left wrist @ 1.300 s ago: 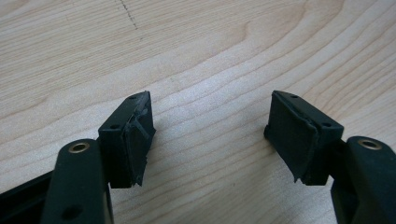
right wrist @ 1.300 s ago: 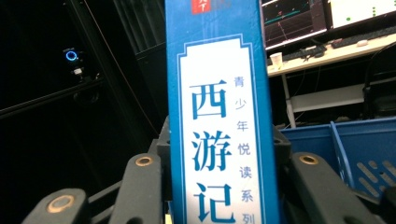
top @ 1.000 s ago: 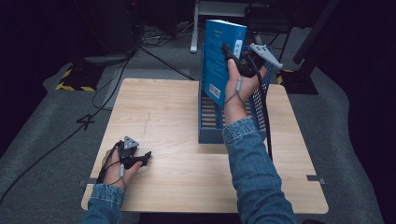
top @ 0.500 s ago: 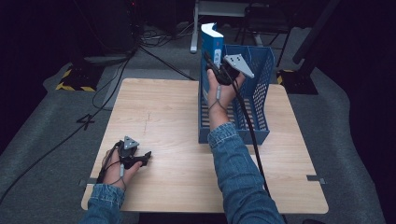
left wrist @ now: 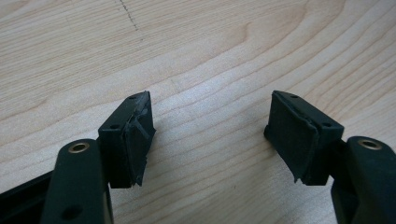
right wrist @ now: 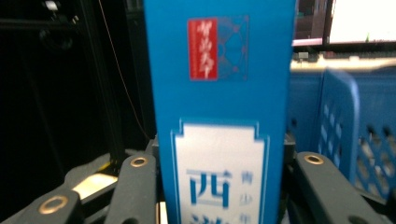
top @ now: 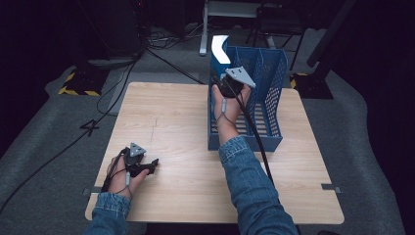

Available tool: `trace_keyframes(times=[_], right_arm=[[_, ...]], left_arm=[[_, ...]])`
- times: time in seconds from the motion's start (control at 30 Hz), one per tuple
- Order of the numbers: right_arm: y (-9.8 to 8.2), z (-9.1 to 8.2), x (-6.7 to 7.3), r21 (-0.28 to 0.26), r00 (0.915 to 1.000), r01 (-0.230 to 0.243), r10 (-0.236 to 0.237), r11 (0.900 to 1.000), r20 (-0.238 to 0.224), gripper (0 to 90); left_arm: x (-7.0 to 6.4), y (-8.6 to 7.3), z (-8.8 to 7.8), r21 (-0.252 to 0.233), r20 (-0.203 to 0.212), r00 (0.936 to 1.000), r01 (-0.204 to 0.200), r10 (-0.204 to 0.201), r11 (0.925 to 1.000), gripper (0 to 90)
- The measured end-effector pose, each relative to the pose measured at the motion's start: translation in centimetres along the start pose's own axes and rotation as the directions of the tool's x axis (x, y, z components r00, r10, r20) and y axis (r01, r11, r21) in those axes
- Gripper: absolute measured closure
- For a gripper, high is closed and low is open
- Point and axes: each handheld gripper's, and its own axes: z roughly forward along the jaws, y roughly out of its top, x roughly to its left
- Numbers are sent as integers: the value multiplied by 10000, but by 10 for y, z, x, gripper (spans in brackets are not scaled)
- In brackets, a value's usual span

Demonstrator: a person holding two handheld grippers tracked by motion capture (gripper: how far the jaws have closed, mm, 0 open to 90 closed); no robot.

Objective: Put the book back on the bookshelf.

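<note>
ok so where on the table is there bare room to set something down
Bare wood lies between the left gripper and the blue rack, plus the far left corner of the table. It is crowded at the rack, where the right gripper holds the blue book.

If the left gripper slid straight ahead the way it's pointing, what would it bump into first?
Probably nothing soon: the left gripper lies low, jaws open, with bare wooden table ahead. In the high view it points right, and the blue rack seems to stand beyond that line, though depth is unclear.

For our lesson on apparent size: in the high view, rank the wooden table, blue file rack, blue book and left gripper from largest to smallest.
1. wooden table
2. blue file rack
3. blue book, mostly hidden inside the rack, so unsure
4. left gripper, close in apparent size to the book
</note>
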Motion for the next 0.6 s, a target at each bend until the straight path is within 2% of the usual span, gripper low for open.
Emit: trace_keyframes(times=[0.07, 0.2, 0.3, 0.37, 0.47, 0.5, 0.6], right_arm=[[-7, 1, 2, -62, 9997, 220, -219, 9997, 86, 597], [-9, 2, 3, -44, 9994, 309, -308, 9995, 126, 597], [-17, 0, 0, 254, 9995, 257, -262, 9993, 183, 600], [-27, 1, -1, 397, 9994, 277, -285, 9988, 203, 600], [-45, 4, -1, 944, 9988, 376, -404, 9948, 286, 600], [-50, 4, -2, 925, 9993, 268, -291, 9954, 240, 599], [-50, 4, -2, 1037, 9983, 452, -487, 9936, 315, 597]], left_arm=[[0, 0, 0, -2, -1, 10000, 2, -2, 10000, 320], [0, 0, 0, -7, 3, 10000, 14, -14, 10000, 320], [0, 0, 0, -15, 2, 10000, 6, -6, 10000, 321], [0, 0, 1, -23, -3, 10000, -4, 4, 10000, 320], [0, 1, 1, -11, -4, 10000, -47, 47, 10000, 321], [0, 0, 1, -20, -11, 10000, -7, 7, 10000, 321], [0, 1, 1, -10, -1, 10000, -55, 55, 10000, 322]])
